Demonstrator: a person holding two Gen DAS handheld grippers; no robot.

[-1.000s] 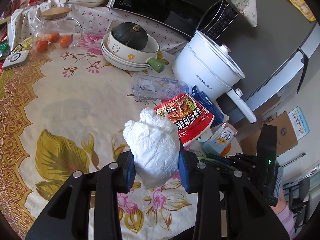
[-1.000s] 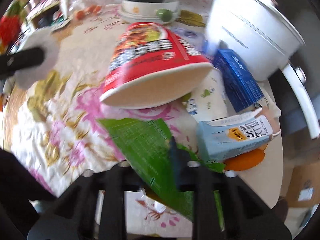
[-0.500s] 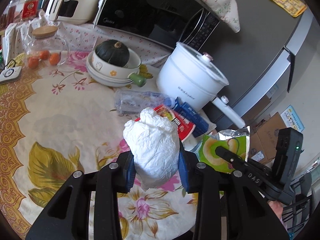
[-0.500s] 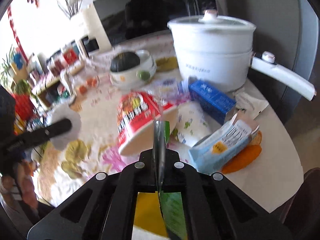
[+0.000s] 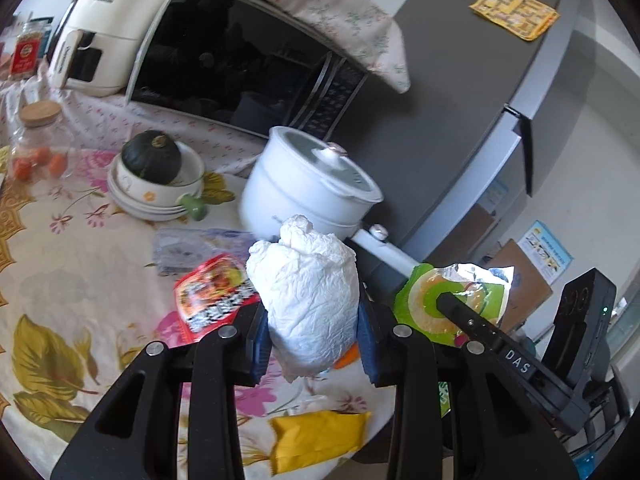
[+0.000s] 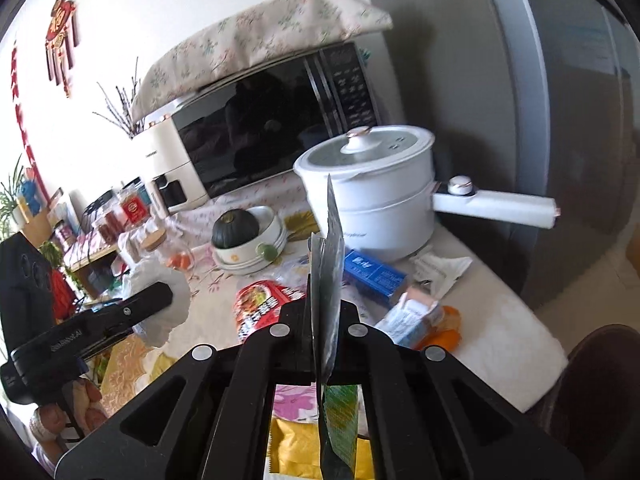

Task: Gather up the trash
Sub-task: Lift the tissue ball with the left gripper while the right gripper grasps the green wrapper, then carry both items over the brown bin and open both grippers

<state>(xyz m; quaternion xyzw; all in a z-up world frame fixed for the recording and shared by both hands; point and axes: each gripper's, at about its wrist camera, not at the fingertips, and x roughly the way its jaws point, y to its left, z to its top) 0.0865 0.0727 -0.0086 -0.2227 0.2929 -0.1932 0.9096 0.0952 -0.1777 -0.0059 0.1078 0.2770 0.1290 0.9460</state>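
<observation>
A round table (image 5: 80,264) covered by a floral cloth is seen below both grippers, with a black microwave oven (image 5: 240,64) behind it under a flowered cover. A white electric cooking pot (image 5: 312,188) with a long handle stands at the table's far edge, beside a stack of bowls holding a dark green squash (image 5: 151,158).

A crumpled white paper wad (image 5: 308,300) is pinched between the blue pads of the left gripper (image 5: 314,336), its jaws partly closed against both sides of the wad, which is held clear above the tabletop. Below and behind it, a red instant-noodle cup (image 5: 212,300) lies tipped on its side, and a yellow packet (image 5: 316,436) lies at the near table edge.

A green snack wrapper (image 6: 328,280) with a silver lining is gripped edge-on by the right gripper (image 6: 320,320), whose jaws are pressed flat together on it; the wrapper sticks up past the fingertips and hangs down beneath them. In the left wrist view the same wrapper is seen face-on just right of the paper wad, apart from it. A blue carton (image 6: 372,276) and a small milk box (image 6: 412,316) remain on the table beyond the right gripper.
</observation>
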